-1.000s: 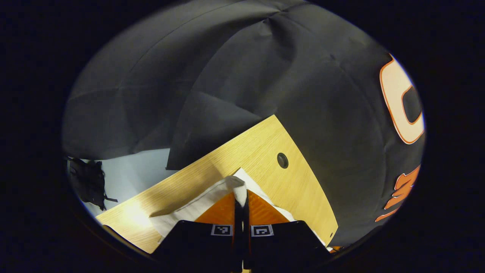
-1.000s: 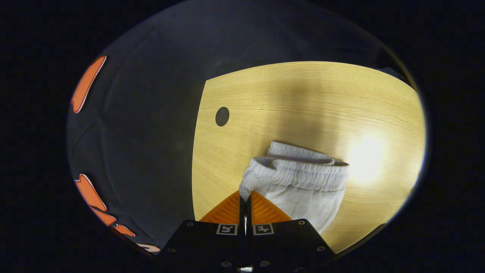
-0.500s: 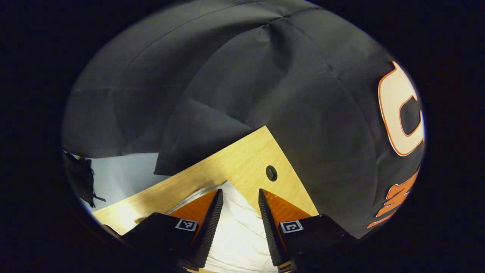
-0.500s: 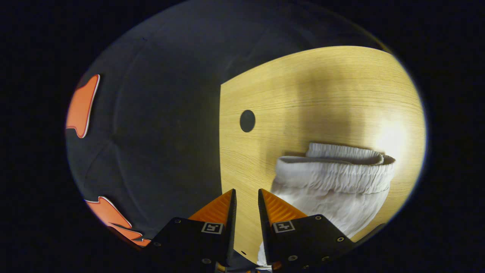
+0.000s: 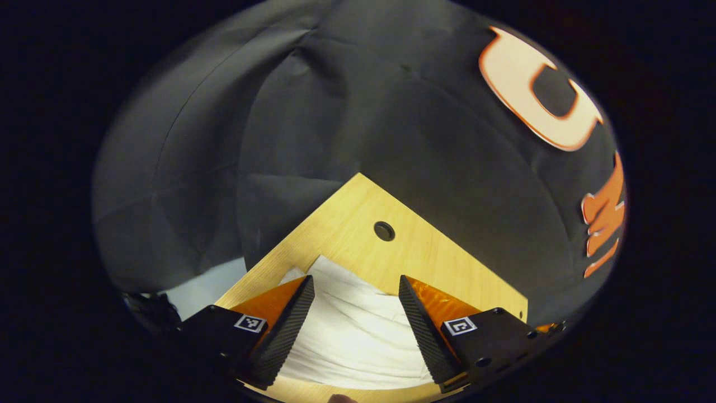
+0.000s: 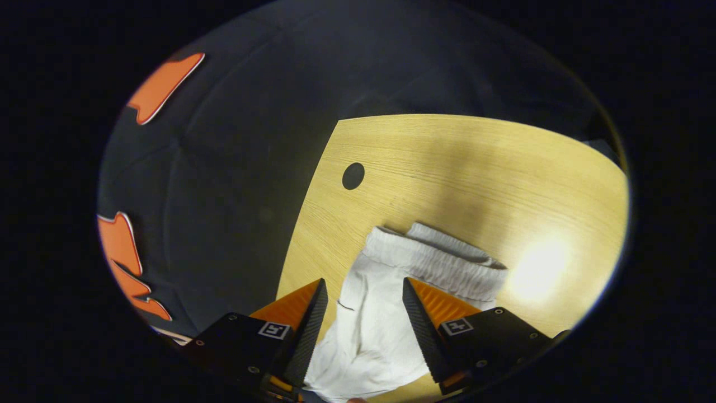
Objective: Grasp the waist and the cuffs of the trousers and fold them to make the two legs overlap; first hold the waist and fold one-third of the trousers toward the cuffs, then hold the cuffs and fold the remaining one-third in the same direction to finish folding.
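Observation:
White trousers (image 5: 352, 330) lie on the wooden table (image 5: 358, 218). In the left gripper view a flat, creased end of the cloth reaches toward the table's corner, and my left gripper (image 5: 356, 280) hovers open above it, fingers apart with cloth showing between them. In the right gripper view the trousers (image 6: 369, 330) show their elastic waistband (image 6: 442, 263) doubled over, pointing away from me. My right gripper (image 6: 362, 282) stands open over the fabric just behind the waistband, holding nothing.
A round cable hole (image 5: 384, 230) sits near the table's corner and shows again as the hole (image 6: 353, 176) in the right gripper view. Black cloth walls the table's far edges. A strip of pale floor (image 5: 207, 280) shows left of the table. A lamp glare (image 6: 537, 268) lies beside the waistband.
Both grippers were shut on the trousers a second ago; both have let go and opened wide. The cloth now lies flat on the table and each gripper has shifted over it.

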A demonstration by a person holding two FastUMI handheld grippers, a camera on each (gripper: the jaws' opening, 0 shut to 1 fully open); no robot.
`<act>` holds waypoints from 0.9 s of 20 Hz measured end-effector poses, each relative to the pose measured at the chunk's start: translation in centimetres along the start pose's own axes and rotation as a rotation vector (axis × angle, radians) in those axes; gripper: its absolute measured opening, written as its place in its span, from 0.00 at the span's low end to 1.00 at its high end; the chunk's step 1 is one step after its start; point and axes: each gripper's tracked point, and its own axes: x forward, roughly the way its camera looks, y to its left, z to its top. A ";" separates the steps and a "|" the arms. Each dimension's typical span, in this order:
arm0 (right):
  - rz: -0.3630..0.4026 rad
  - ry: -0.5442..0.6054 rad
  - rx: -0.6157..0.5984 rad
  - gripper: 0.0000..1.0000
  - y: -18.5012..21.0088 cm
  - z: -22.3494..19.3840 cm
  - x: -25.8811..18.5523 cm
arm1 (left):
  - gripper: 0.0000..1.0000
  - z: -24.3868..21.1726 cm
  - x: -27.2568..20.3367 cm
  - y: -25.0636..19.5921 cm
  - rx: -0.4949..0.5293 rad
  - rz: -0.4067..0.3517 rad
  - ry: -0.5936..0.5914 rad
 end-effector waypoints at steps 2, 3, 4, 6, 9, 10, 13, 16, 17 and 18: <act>-0.048 -0.006 -0.076 0.89 -1.5 -0.3 -0.8 | 0.99 -0.1 -1.1 -1.5 0.106 -0.004 -0.011; -0.071 -0.007 -0.105 0.93 -2.5 -0.6 -1.4 | 0.99 0.0 -1.7 -2.1 0.156 -0.003 -0.017; -0.091 -0.006 -0.123 0.95 -3.2 -0.7 -1.7 | 0.99 -0.1 -2.3 -2.8 0.199 0.000 -0.022; -0.122 0.001 -0.131 0.96 -4.3 -1.2 -2.1 | 0.99 -0.1 -2.9 -3.6 0.264 0.005 -0.039; -0.178 0.016 -0.158 0.96 -6.4 -1.8 -2.1 | 0.96 -0.6 -3.8 -4.4 0.305 0.001 -0.063; -0.193 0.019 -0.168 0.97 -7.0 -1.8 -1.9 | 0.99 -0.9 -4.1 -4.9 0.313 -0.002 -0.067; -0.222 0.023 -0.175 0.97 -8.1 -1.8 -1.1 | 0.99 -1.9 -5.6 -6.6 0.350 -0.027 -0.074; -0.268 0.023 -0.196 0.97 -9.5 -1.5 -0.3 | 0.99 -2.7 -6.3 -7.3 0.395 -0.014 -0.101; -0.275 0.027 -0.195 0.97 -9.6 -1.5 0.1 | 1.00 -3.0 -6.6 -7.7 0.429 -0.004 -0.111; -0.277 0.026 -0.195 0.97 -9.8 -1.4 0.5 | 0.99 -3.4 -7.2 -8.1 0.463 0.005 -0.114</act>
